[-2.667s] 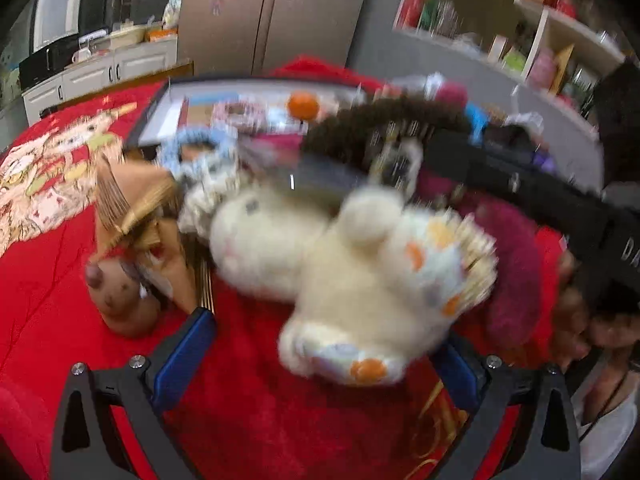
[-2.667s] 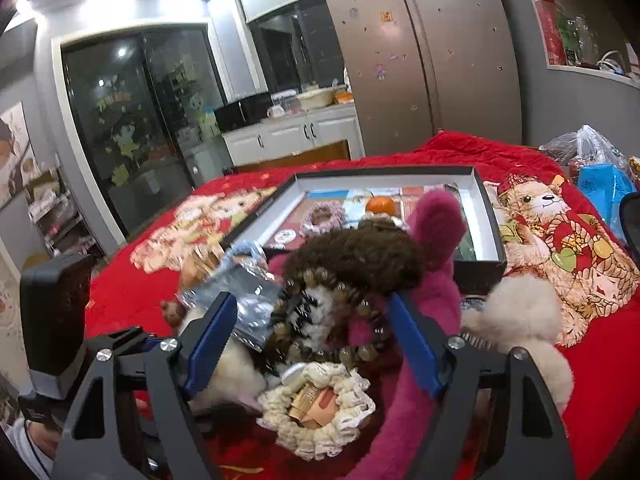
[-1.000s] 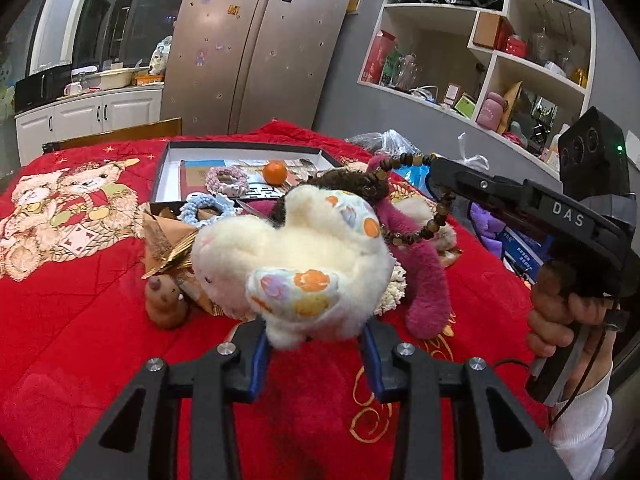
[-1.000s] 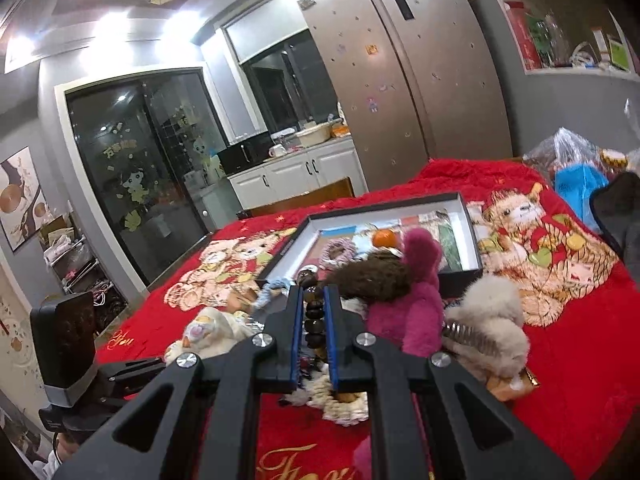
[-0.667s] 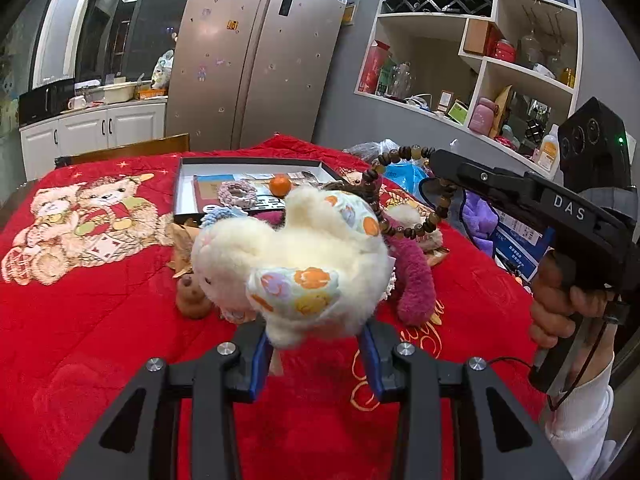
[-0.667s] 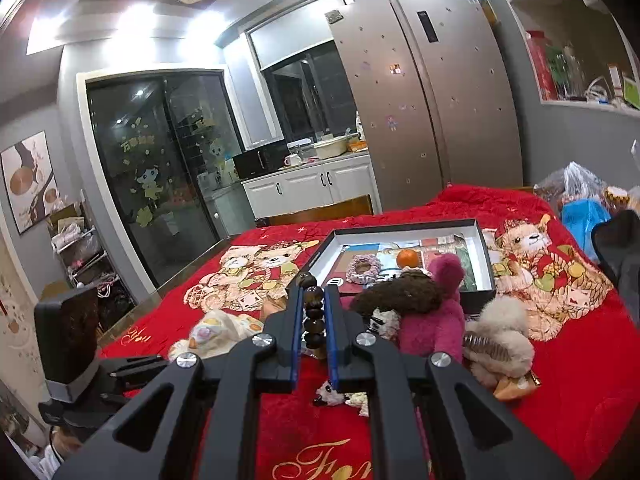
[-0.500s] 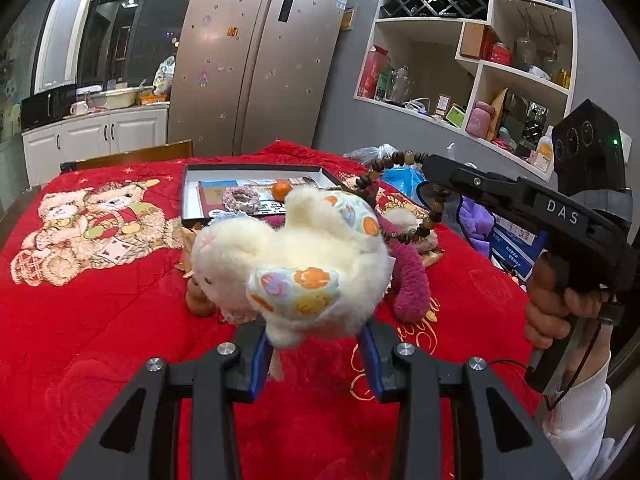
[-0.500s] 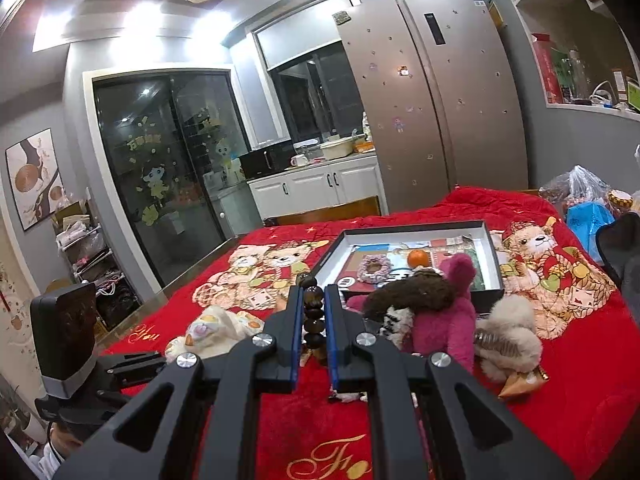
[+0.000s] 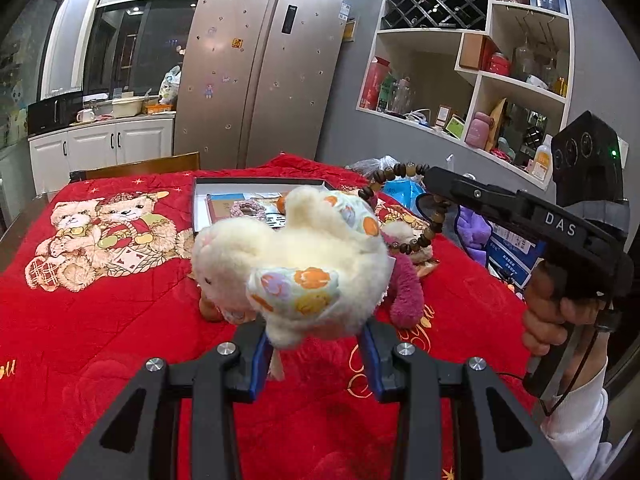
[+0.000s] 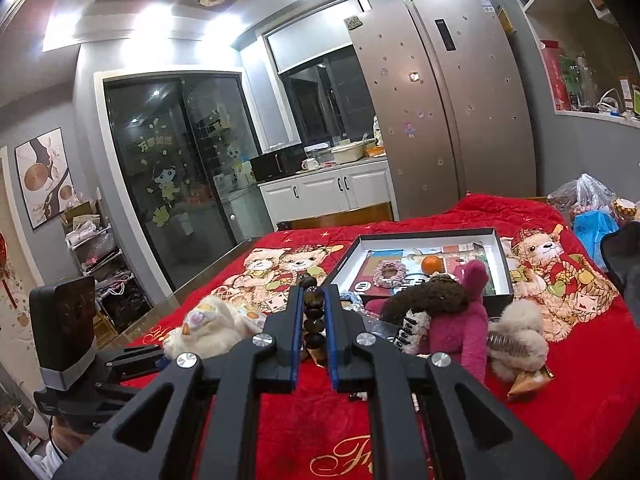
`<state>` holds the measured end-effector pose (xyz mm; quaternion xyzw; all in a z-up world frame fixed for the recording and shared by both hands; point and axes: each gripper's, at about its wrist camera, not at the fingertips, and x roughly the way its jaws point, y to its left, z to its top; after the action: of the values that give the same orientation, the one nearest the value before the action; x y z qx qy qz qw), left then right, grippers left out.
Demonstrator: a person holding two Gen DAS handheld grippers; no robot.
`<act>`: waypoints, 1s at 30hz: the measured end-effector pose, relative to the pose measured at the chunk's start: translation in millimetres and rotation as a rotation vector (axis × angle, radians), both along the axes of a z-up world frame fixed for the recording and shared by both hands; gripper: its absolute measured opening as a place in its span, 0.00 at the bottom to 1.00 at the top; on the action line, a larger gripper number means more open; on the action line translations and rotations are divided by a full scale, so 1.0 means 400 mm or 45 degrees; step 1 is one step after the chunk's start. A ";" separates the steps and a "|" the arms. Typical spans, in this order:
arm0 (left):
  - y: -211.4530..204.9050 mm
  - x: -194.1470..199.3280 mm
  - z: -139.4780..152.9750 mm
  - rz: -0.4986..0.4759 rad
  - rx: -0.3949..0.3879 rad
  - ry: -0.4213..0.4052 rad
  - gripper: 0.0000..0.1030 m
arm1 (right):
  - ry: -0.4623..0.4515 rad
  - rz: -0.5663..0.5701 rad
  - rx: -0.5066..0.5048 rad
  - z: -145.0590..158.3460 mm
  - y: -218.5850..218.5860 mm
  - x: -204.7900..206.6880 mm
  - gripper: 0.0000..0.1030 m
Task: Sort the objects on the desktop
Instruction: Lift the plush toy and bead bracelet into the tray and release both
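Clearly the cream plush rabbit (image 9: 296,264), mid-frame above the red tablecloth (image 9: 100,320), is pinched only at its soft underside by the left gripper (image 9: 316,350), so it may slip. Upper right, the right gripper (image 10: 311,320) clamps a wooden bead bracelet (image 10: 312,324); its dangling loop could snag the maroon plush (image 10: 464,328).

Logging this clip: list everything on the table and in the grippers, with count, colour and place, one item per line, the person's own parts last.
Fluffy cream plush toy with pastel patches: 1, cream, lifted in left gripper.
Dark brown wooden bead bracelet: 1, brown, clamped in right gripper.
Shallow black-rimmed box: 1, black and white, far side of table.
Small orange ball: 1, orange, inside box.
Lilac crocheted ring: 1, lilac, inside box.
Magenta plush toy: 1, magenta, in front of box.
Beige furry plush: 1, beige, right of magenta plush.
Red bear-print blanket: 1, red, covers table.
Left gripper: 1, black, blue pads.
Right gripper: 1, black, blue pads.
Right hand: 1, on handle.
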<state>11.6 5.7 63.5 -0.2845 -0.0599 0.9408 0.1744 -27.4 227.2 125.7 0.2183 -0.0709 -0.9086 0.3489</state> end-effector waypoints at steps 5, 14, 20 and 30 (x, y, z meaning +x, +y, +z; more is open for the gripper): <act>-0.008 -0.006 0.016 -0.006 0.003 0.005 0.37 | 0.007 -0.013 0.005 0.011 0.000 -0.002 0.11; -0.003 -0.076 0.104 -0.048 -0.038 0.041 0.37 | 0.028 -0.043 0.011 0.060 0.001 -0.062 0.11; -0.003 -0.155 0.184 -0.064 -0.058 0.083 0.37 | 0.034 0.003 -0.025 0.114 -0.011 -0.132 0.11; 0.003 -0.344 0.204 -0.089 -0.056 0.042 0.37 | 0.040 0.003 0.013 0.168 -0.058 -0.276 0.11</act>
<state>-126.0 6.9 145.2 -0.2747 -0.0265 0.9397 0.2019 -138.0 204.2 192.7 0.2058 -0.0604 -0.9118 0.3501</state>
